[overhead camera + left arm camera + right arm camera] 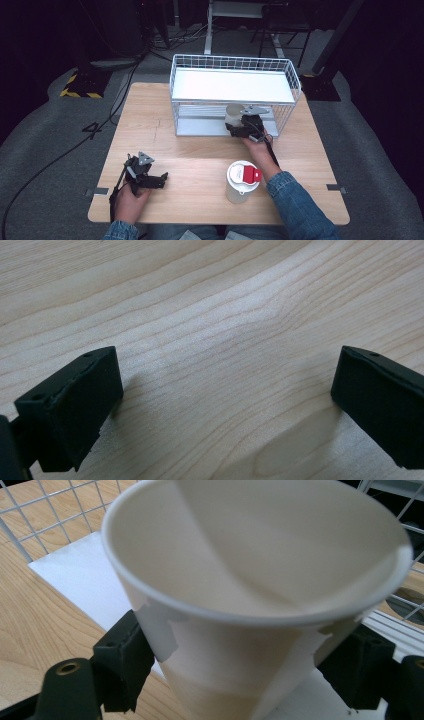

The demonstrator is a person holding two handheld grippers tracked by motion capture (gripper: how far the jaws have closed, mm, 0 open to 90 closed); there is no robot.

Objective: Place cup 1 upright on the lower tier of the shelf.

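On the table [200, 165], two cups [233, 116], one rack [235, 95].

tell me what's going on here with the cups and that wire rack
A person works at a light wooden table with a gripper in each hand. The right gripper is shut on a white paper cup, its fingers pressing the cup's sides, at the open front of the white wire rack, by its lower shelf. The left gripper rests open on the table near the front left corner, holding nothing. A second white cup with a white and red lid stands near the front edge.
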